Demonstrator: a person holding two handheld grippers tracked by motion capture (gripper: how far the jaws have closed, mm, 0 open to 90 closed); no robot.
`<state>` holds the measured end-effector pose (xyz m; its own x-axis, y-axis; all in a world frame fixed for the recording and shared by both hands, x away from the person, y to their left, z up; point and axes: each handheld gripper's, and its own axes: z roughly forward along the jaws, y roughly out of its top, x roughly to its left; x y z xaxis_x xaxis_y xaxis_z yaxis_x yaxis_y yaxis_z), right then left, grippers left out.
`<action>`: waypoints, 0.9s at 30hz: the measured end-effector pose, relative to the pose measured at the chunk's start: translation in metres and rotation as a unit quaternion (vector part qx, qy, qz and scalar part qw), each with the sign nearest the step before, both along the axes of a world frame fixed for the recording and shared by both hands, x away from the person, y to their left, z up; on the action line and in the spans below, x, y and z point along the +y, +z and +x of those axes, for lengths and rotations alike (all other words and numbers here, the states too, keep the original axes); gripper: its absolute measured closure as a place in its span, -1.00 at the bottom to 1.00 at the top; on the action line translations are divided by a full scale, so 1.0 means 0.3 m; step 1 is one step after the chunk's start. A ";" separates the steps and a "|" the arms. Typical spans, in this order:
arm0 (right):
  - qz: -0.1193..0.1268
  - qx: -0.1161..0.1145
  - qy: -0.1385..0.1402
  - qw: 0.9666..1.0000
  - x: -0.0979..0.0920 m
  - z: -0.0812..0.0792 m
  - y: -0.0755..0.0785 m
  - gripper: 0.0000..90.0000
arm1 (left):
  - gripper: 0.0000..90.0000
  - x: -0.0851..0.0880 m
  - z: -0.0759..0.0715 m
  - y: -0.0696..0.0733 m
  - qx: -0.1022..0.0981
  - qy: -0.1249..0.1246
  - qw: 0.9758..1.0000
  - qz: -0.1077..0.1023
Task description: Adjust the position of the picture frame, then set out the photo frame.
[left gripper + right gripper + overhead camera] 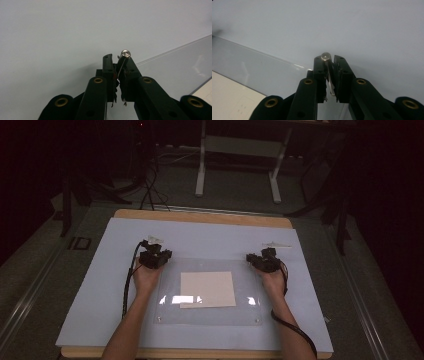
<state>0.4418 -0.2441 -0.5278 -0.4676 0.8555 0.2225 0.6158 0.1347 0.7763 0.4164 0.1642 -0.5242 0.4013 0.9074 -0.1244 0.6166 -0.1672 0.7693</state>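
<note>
While dark room surrounds the pale table (100, 285), both jaws clamp metal pins (125, 54).

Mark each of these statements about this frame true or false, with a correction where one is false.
1. The left tool is shut on a small silver metal pin. True.
2. The right tool is wide open with nothing in it. False: it grips a similar silver pin.
3. A cream square sheet of paper lies under a clear acrylic plate. True.
4. The clear plate rests on a red cloth. False: it rests on a pale blue mat.
5. Both hands are at the plate's near edge. False: they are at its far corners.
</note>
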 end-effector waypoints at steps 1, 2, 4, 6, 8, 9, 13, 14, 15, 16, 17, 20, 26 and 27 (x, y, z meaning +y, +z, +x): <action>-0.001 -0.001 0.001 1.000 0.001 0.000 0.000 0.81 | 0.85 -0.001 -0.001 0.000 0.000 0.001 1.000 -0.001; -0.003 -0.002 0.003 1.000 0.001 0.000 0.000 0.81 | 0.85 0.000 -0.001 -0.001 0.000 0.002 1.000 -0.003; -0.001 0.000 0.006 1.000 -0.002 0.002 0.000 0.80 | 0.84 0.003 0.000 -0.002 0.001 -0.001 1.000 -0.007; -0.002 0.002 0.012 1.000 -0.004 0.005 0.001 0.79 | 0.83 0.008 0.001 -0.005 0.002 -0.003 1.000 -0.014; -0.004 0.000 0.017 1.000 -0.005 0.005 0.002 0.78 | 0.80 0.012 0.000 -0.006 0.002 -0.004 1.000 -0.021; -0.006 -0.002 0.018 1.000 -0.005 0.004 0.002 0.76 | 0.79 0.015 -0.002 -0.007 0.001 -0.005 1.000 -0.027; -0.019 -0.024 0.019 0.999 -0.012 -0.010 0.016 0.66 | 0.56 0.021 -0.014 -0.004 -0.015 -0.021 0.999 -0.045; -0.022 -0.030 0.020 0.999 -0.013 -0.016 0.022 0.65 | 0.54 0.022 -0.018 -0.002 -0.020 -0.023 0.999 -0.042; -0.026 -0.036 0.020 0.999 -0.015 -0.021 0.026 0.65 | 0.53 0.026 -0.022 -0.001 -0.025 -0.025 0.998 -0.046; -0.030 -0.041 0.020 0.998 -0.017 -0.025 0.030 0.65 | 0.52 0.031 -0.025 0.001 -0.030 -0.025 0.998 -0.053; -0.033 -0.044 0.021 0.998 -0.019 -0.029 0.032 0.65 | 0.51 0.037 -0.027 0.003 -0.034 -0.025 0.998 -0.056; -0.037 -0.046 0.022 0.998 -0.022 -0.035 0.030 0.71 | 0.47 0.052 -0.036 0.009 -0.049 -0.023 0.996 -0.077; -0.010 -0.040 0.027 0.999 -0.026 -0.031 0.021 0.83 | 0.49 0.067 -0.038 0.007 -0.050 -0.030 0.995 -0.075; -0.009 -0.040 0.027 0.999 -0.027 -0.031 0.020 0.83 | 0.53 0.067 -0.038 0.007 -0.050 -0.030 0.995 -0.075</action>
